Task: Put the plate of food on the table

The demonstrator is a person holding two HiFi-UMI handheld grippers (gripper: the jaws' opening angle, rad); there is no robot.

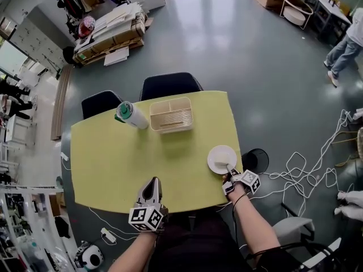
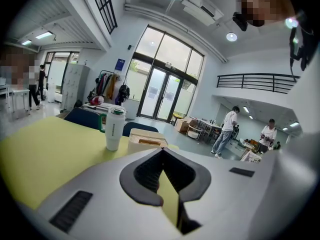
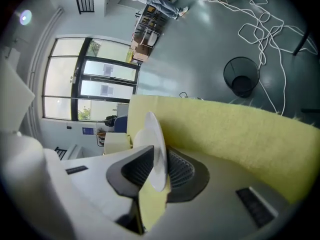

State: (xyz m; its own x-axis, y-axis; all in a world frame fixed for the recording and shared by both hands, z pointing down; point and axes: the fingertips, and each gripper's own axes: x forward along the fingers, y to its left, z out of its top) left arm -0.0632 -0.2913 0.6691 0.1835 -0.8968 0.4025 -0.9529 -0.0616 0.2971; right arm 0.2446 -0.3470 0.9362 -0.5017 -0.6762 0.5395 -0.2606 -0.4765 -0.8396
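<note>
A white plate [image 1: 221,158] lies flat on the yellow table [image 1: 125,163] near its right edge. My right gripper [image 1: 229,170] reaches over the table's near right corner to the plate's near rim. In the right gripper view the rim [image 3: 153,134] stands edge-on between the two dark pads of the right gripper [image 3: 159,147], which sit loosely around it. My left gripper [image 1: 151,182] rests at the table's front edge, left of the plate, pointing away from me. Its jaws [image 2: 161,150] meet at the tips with nothing between them.
A white tumbler with a green lid [image 1: 130,115] and a beige divided tray [image 1: 171,115] stand at the table's far side. Two dark chairs [image 1: 170,85] are tucked in behind. A black bin [image 1: 258,160] and loose white cables [image 1: 306,174] lie on the floor to the right.
</note>
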